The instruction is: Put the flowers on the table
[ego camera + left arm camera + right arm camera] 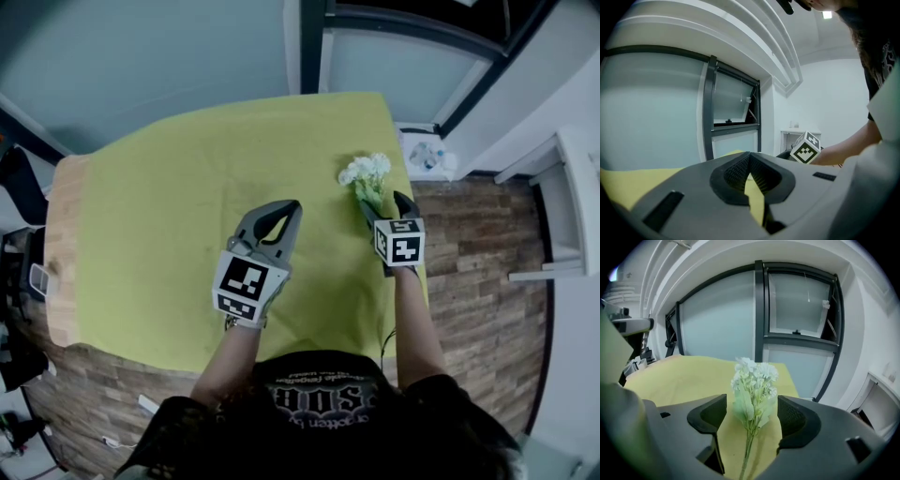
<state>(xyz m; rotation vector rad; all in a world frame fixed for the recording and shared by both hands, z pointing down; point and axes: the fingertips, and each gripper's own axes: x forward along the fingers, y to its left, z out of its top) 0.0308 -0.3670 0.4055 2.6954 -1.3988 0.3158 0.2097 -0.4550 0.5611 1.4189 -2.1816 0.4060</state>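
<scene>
Right of centre on the yellow-covered bench (169,216), white flowers (367,176) lie between the wide-apart jaws of the right hand-held gripper (383,206); the left hand-held gripper (281,208) is closed. Shirt lettering (314,398) is unreadable.

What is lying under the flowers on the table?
A yellow-green cloth lies under the flowers, which rest between the open jaws of the right gripper. The cloth hides the tabletop there. Bare wood shows only at the table's left edge in the head view.
</scene>
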